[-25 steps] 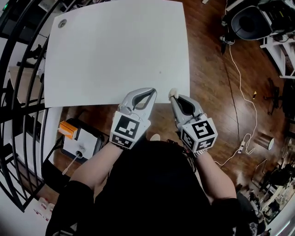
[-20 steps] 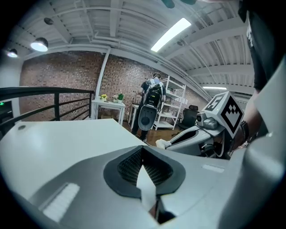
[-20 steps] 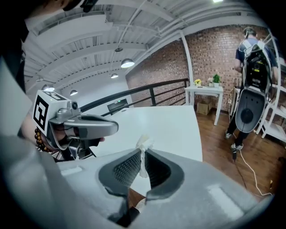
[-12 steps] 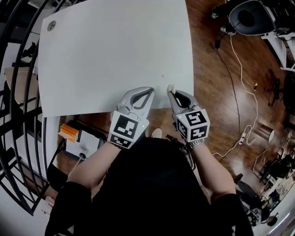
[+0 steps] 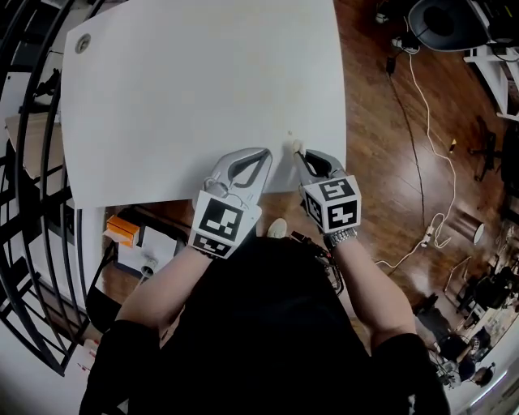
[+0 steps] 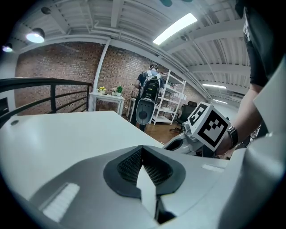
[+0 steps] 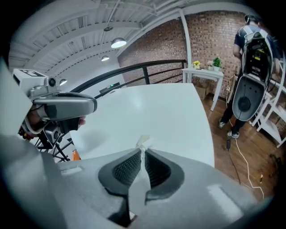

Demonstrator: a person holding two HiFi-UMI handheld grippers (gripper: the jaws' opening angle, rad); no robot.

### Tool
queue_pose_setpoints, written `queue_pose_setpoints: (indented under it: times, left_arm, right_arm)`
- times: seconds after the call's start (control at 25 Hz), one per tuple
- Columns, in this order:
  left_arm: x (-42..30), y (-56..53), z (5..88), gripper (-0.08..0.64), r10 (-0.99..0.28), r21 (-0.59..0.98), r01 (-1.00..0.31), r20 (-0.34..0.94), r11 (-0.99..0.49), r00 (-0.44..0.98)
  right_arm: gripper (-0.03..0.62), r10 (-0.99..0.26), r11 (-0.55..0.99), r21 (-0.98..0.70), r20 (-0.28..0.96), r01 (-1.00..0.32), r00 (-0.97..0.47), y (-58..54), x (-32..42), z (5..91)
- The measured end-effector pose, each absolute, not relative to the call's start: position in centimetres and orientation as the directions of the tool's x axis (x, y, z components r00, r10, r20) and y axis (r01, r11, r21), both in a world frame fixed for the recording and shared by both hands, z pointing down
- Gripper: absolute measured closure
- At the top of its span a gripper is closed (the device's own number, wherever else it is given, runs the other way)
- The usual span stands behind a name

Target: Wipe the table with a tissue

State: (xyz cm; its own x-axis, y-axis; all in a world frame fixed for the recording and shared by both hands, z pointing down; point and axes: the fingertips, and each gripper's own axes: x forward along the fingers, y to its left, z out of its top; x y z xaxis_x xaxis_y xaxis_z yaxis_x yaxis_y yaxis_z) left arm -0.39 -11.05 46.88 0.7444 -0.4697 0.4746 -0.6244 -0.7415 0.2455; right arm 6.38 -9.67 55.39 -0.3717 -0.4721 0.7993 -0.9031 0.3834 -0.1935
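Note:
The white table [image 5: 203,89] fills the upper part of the head view. My right gripper [image 5: 298,153] is shut on a small crumpled white tissue [image 5: 296,146], just inside the table's near edge towards its right corner. In the right gripper view the tissue [image 7: 143,143] pokes out past the closed pads, over the table [image 7: 152,116]. My left gripper [image 5: 265,153] is close beside it on the left, at the same edge, shut with nothing in it. Its pads meet at the tip [image 6: 142,148] in the left gripper view, with the right gripper's marker cube [image 6: 210,126] beside them.
A black railing [image 5: 32,243] curves along the left. An orange and white box [image 5: 134,241] sits on the floor under the near-left corner. A white cable [image 5: 422,121] and a chair base [image 5: 446,20] lie on the wood floor at right. A person with a backpack [image 7: 252,40] stands beyond the table.
Both grippers have moved forward from the near edge a little onto the table. The right one still holds the tissue, and the left one stays shut.

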Motion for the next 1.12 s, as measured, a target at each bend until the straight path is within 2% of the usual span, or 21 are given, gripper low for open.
queue_pose_setpoints:
  times: [0.56, 1.12]
  left_arm:
    - [-0.7, -12.6, 47.5, 0.549, -0.472, 0.250, -0.636, 0.488, -0.730, 0.734]
    - [-0.6, -13.2, 47.8, 0.549, -0.472, 0.251, -0.638, 0.491, -0.728, 0.732]
  right_arm:
    - [0.577, -0.399, 0.398, -0.171, 0.853, -0.901, -0.337, -11.2, 6.0, 57.7]
    - [0.578, -0.392, 0.403, -0.177, 0.853, -0.898, -0.344, -11.8, 5.7, 57.7]
